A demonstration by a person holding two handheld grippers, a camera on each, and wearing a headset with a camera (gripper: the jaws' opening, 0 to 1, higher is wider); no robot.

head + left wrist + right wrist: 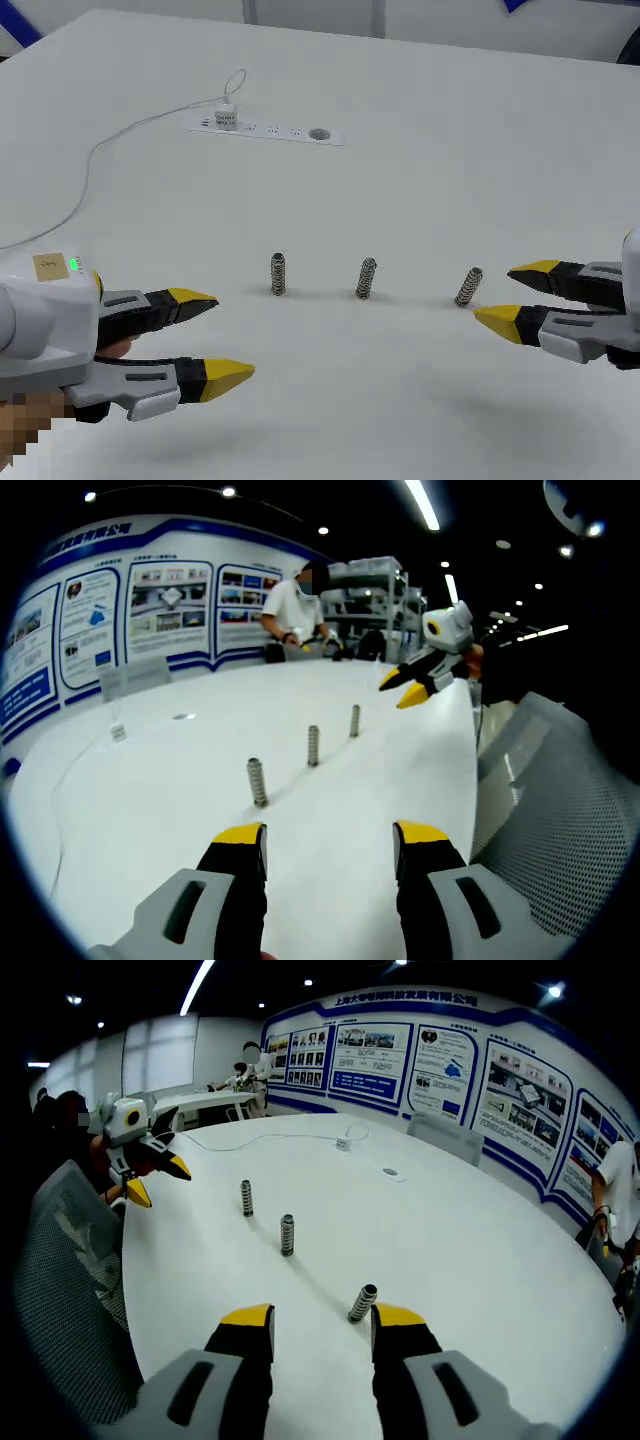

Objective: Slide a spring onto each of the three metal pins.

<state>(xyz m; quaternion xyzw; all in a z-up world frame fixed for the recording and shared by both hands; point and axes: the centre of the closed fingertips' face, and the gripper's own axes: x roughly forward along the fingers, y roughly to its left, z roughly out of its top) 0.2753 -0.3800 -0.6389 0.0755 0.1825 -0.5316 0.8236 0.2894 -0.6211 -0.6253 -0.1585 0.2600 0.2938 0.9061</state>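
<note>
Across the frame's middle three springs (366, 278) stand on the bench (420, 180) — each apparently sleeved over its pin — so the left gripper (232, 336) and right gripper (494, 293) flank them, fingers (225, 374) parted and empty.

3 grey coil springs stand in a row on the white table (420, 180).
The middle spring (366, 278) stands almost upright, tipped slightly toward 1 o'clock. The left spring (278, 274) is at its 9 o'clock and stands straight. The right spring (469, 286) is at its 3 o'clock and leans more plainly toward 1 o'clock. The 3 are evenly spaced and well apart. In the right gripper view the right spring (362, 1303) shows a dark open top; any pin inside the coils is hidden.
</note>
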